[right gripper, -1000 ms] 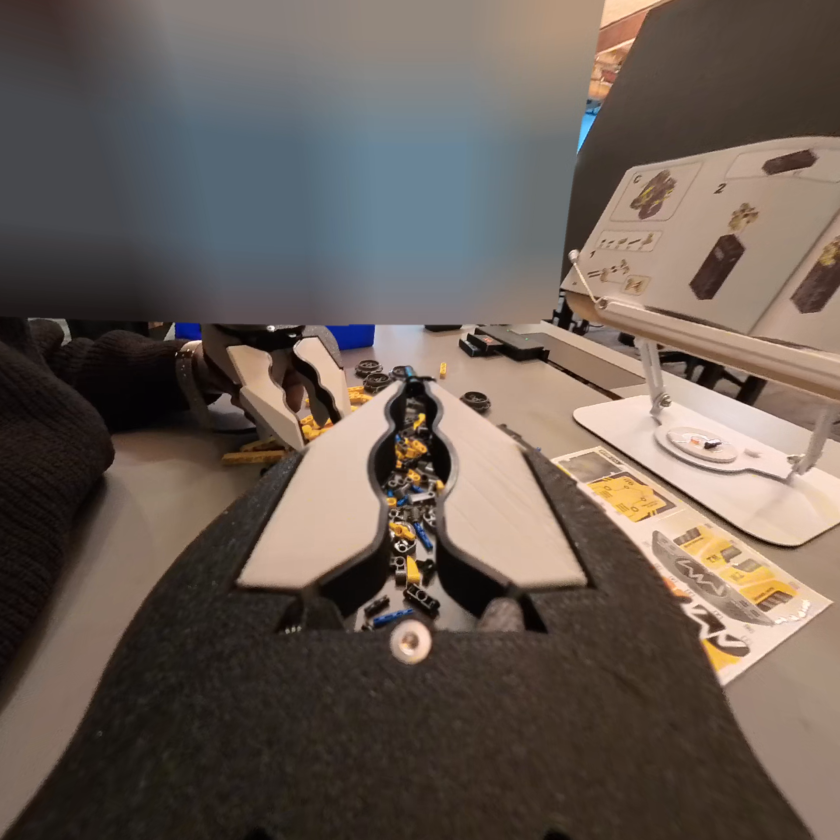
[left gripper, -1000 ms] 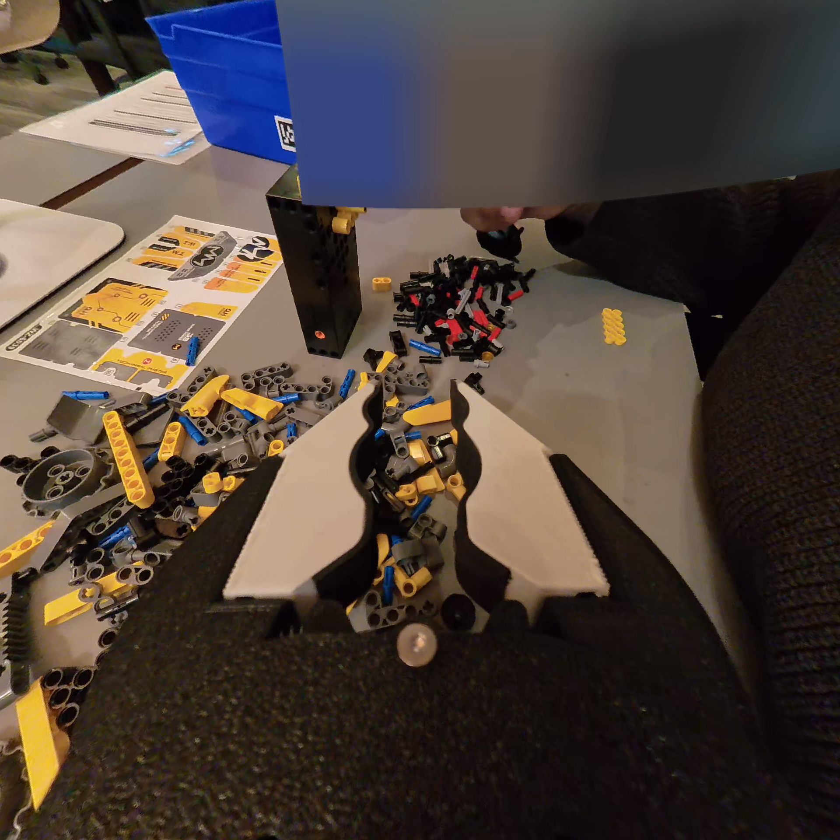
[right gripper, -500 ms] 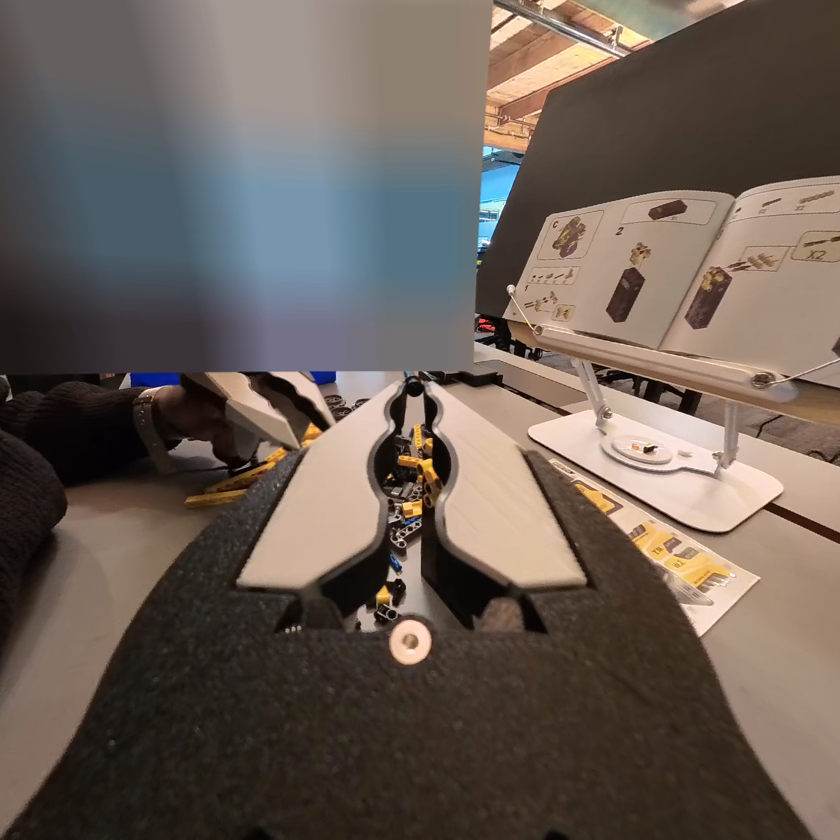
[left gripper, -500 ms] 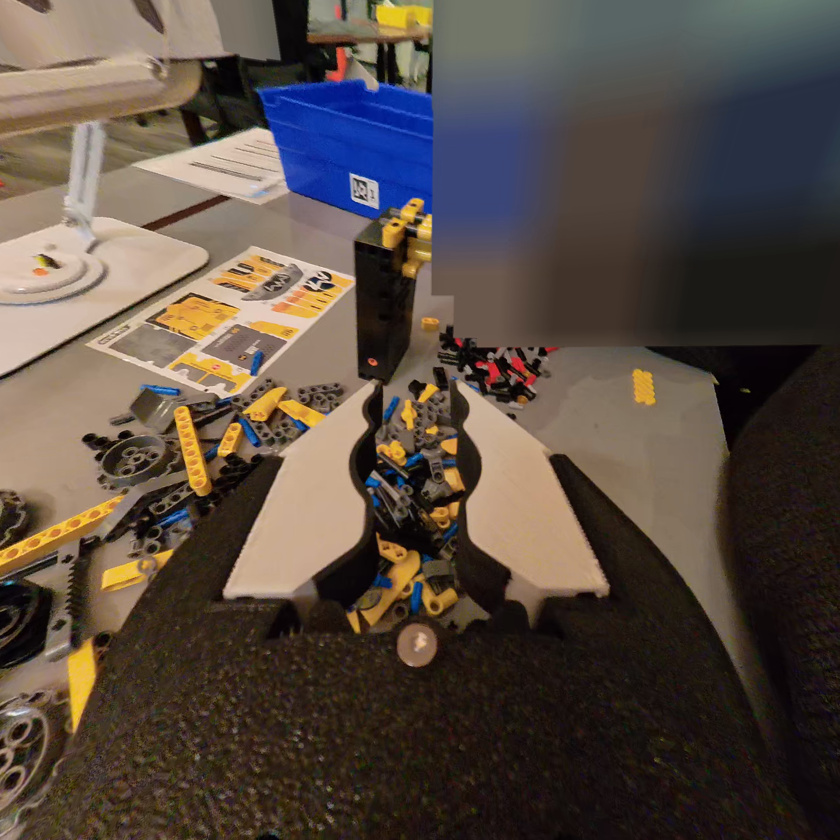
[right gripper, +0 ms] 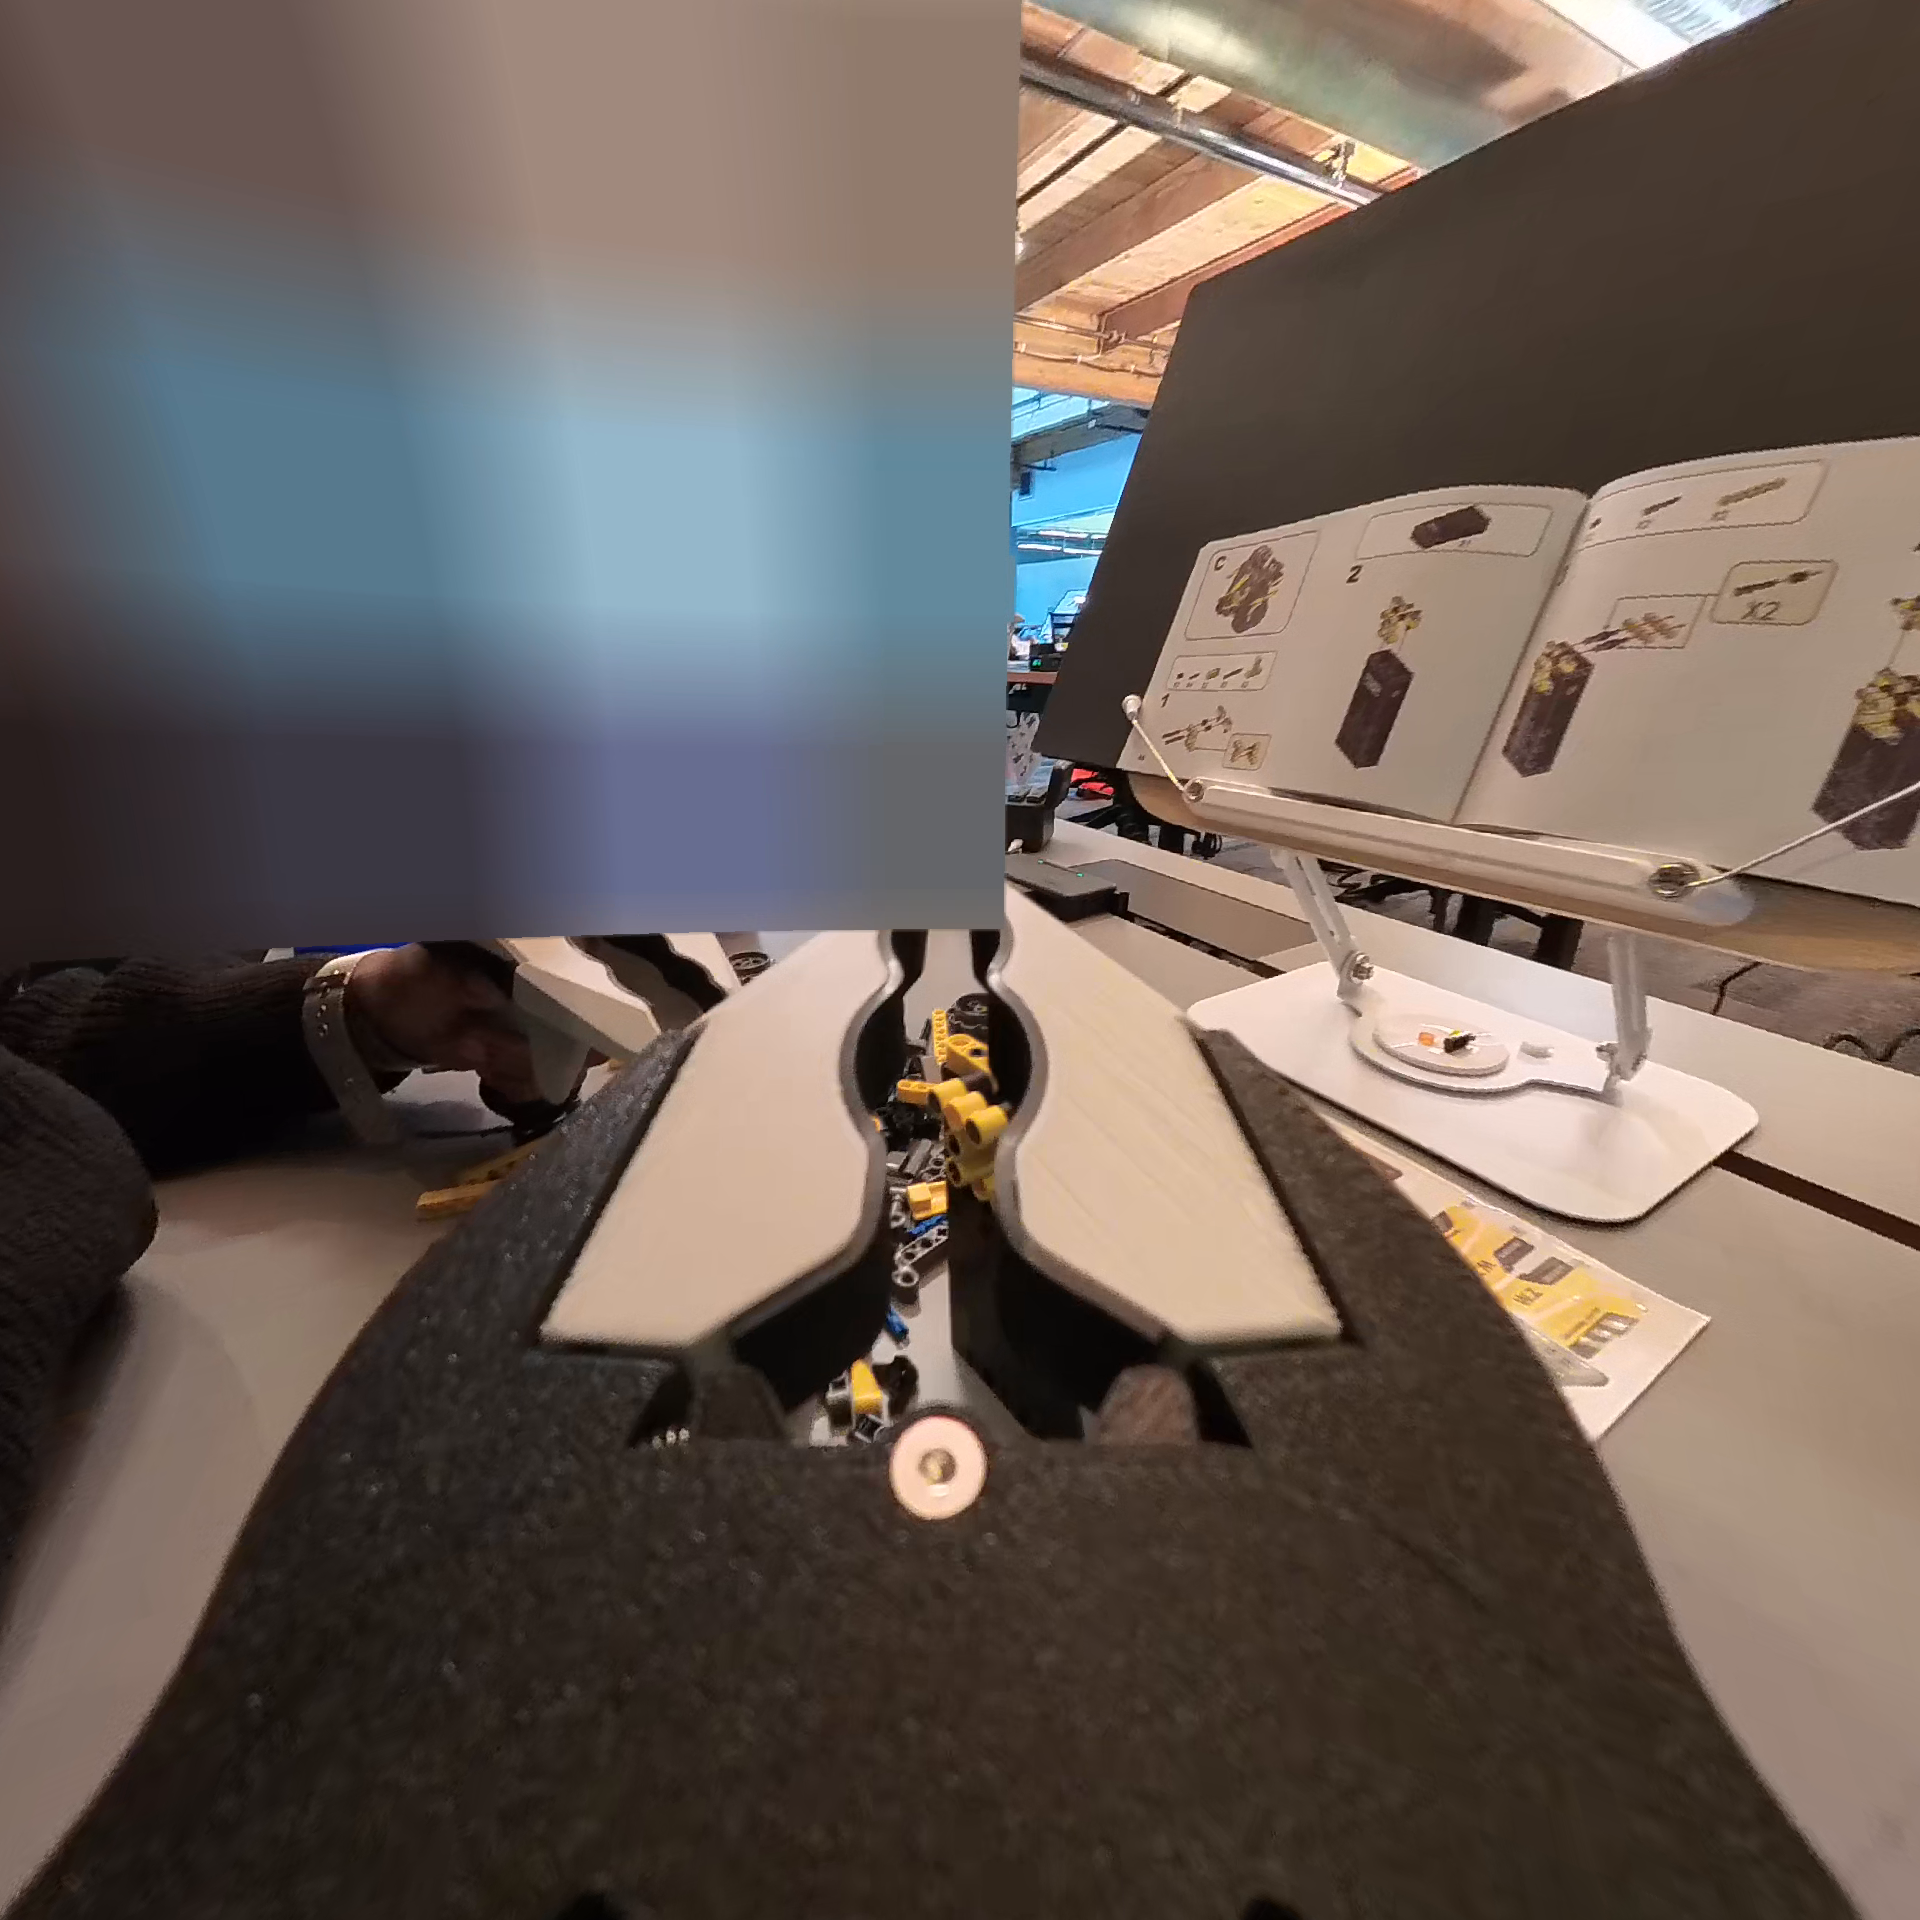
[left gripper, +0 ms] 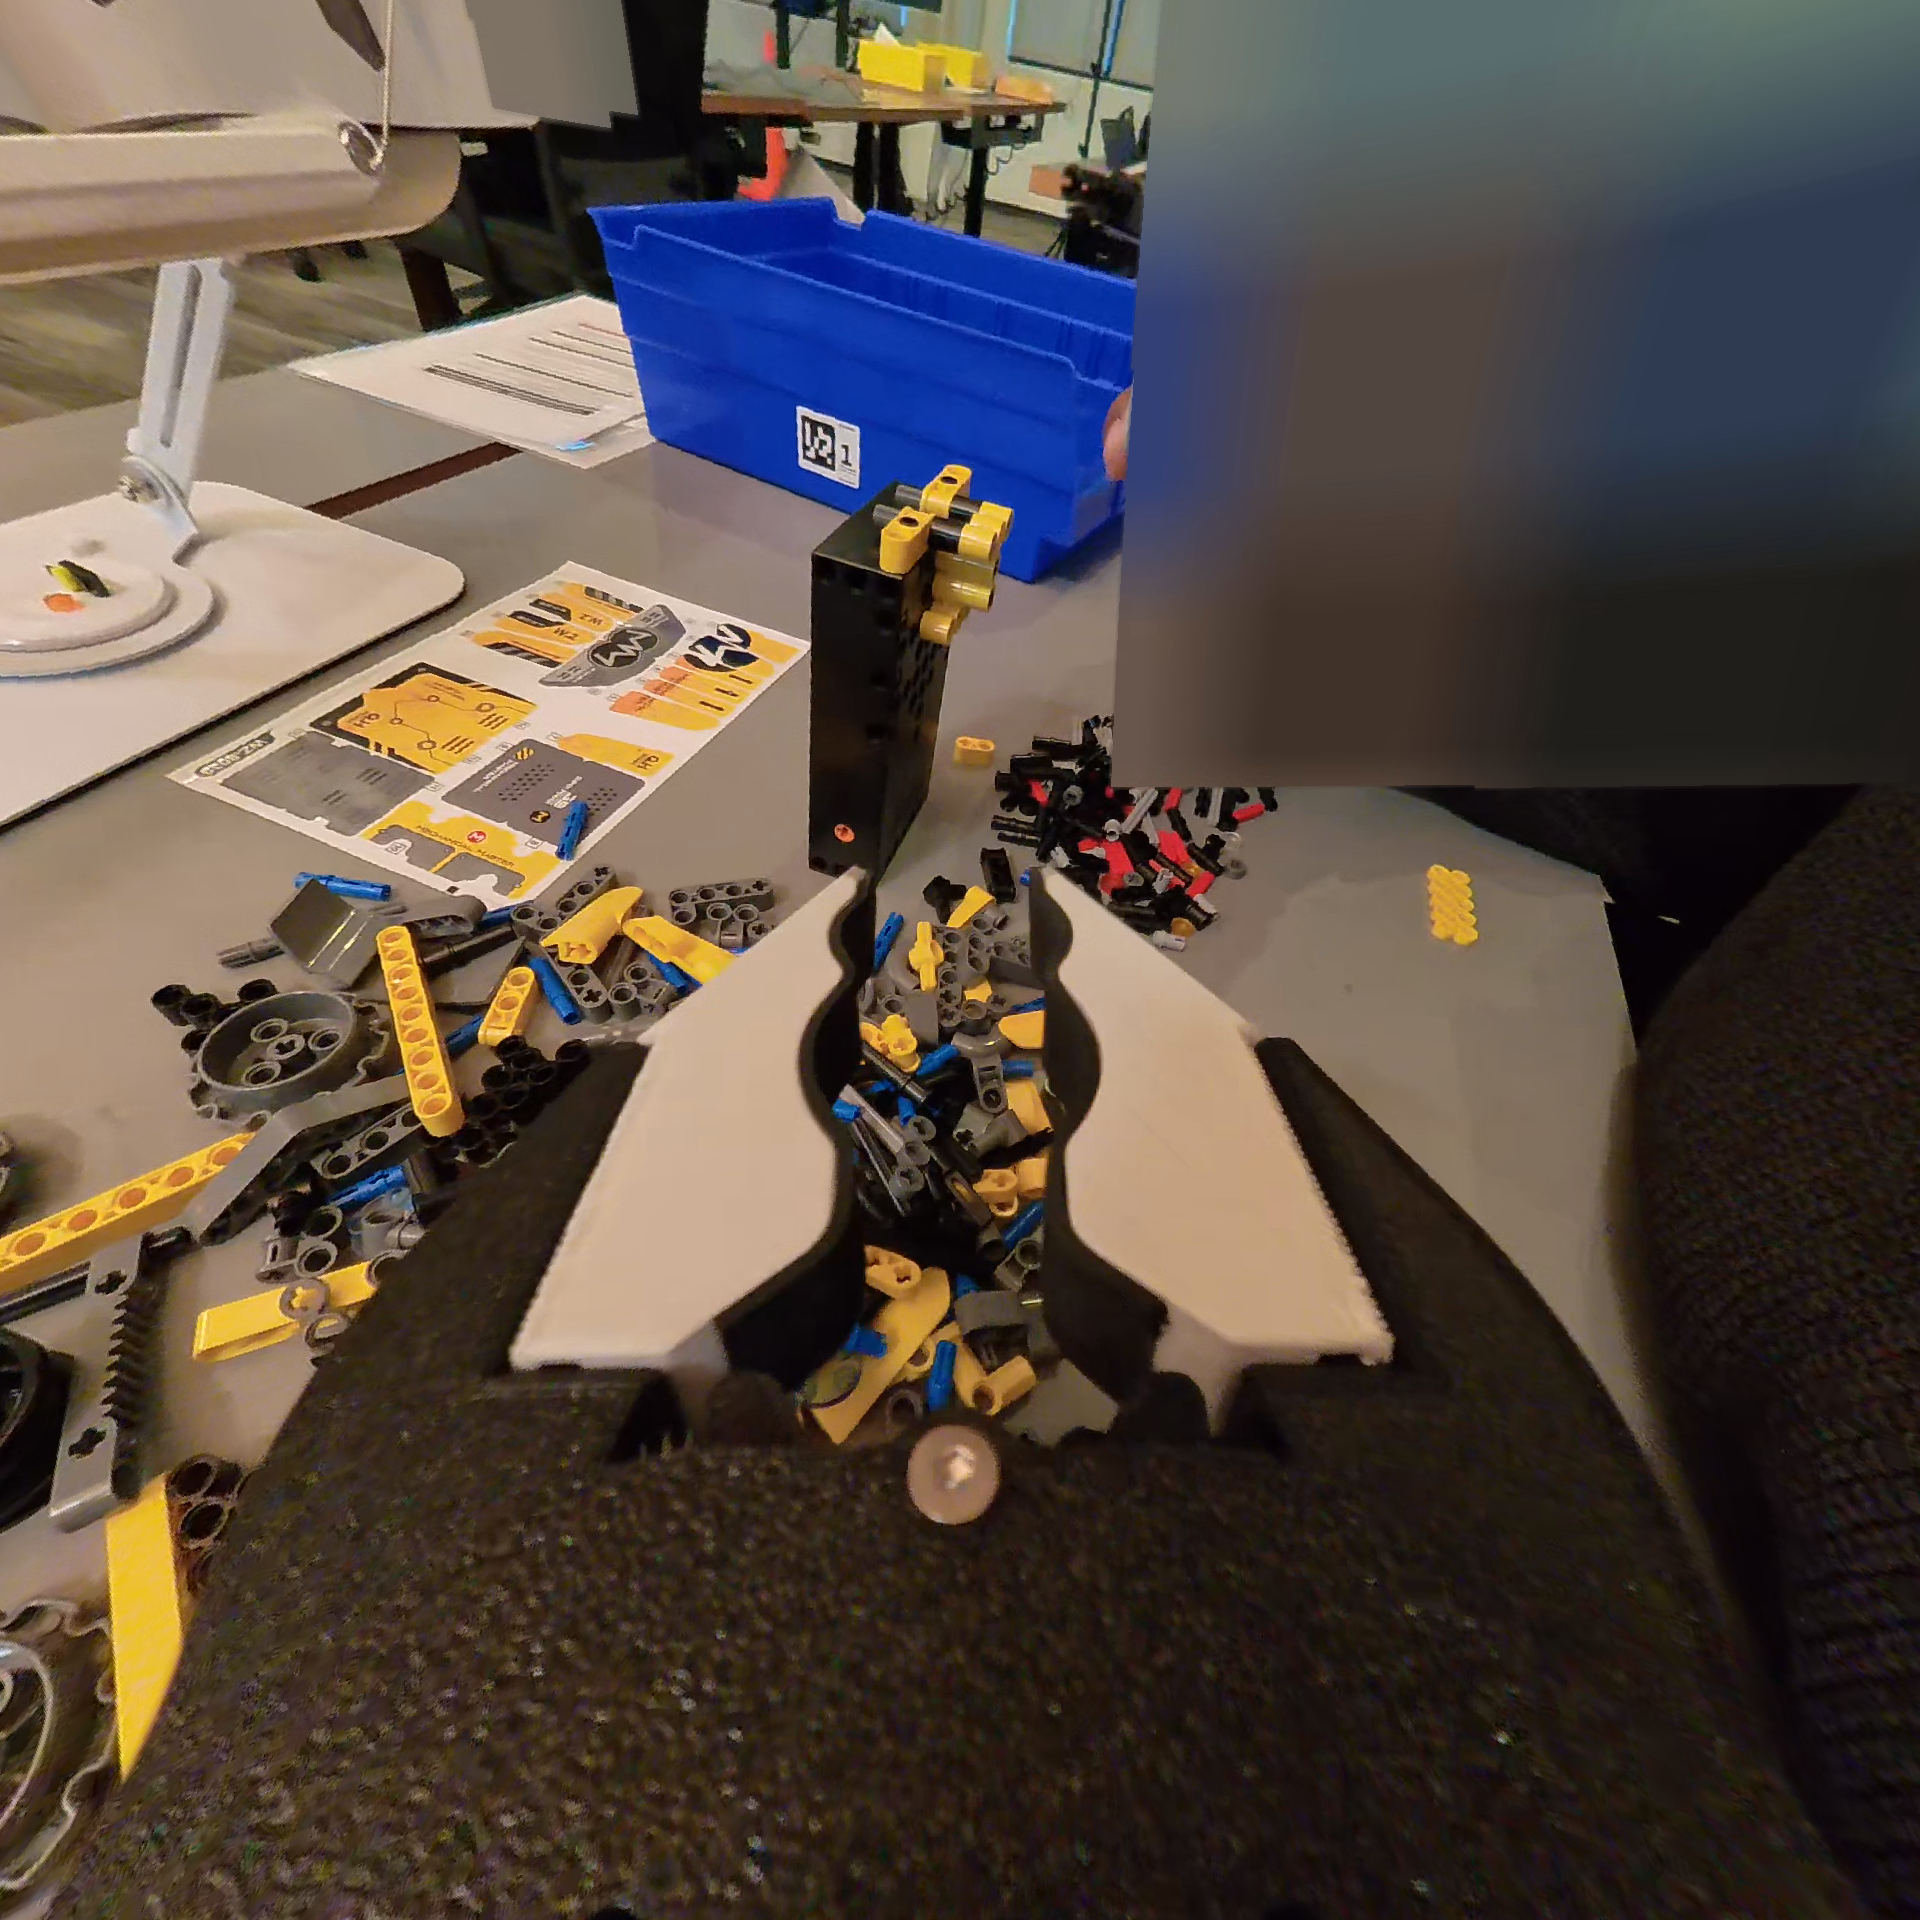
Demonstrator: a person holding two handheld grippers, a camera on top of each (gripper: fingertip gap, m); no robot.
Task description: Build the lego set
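Note:
My left gripper is open and empty. It hovers low over a pile of small yellow, grey, blue and black parts on the grey table. Just beyond its tips stands an upright black block with yellow connectors on top. My right gripper is nearly closed. Its tips meet the edge of a blurred patch, so the small blue pin seen there earlier is hidden. The yellow connectors show between its fingers. The left gripper's white fingers show at the left.
A blue bin stands behind the block. A sticker sheet lies to its left. A pile of red and black pins and a yellow piece lie to its right. An open booklet rests on a white stand. The tips of one gripper are about 15 cm away from the tips of the other. The upright black block sits 10 cm or so from the ends of my left fingers.
The left gripper has drawn back and tilted up, staying open. The right gripper has moved towards the black block, so its yellow top now shows between the fingers. Its jaw gap is unchanged.

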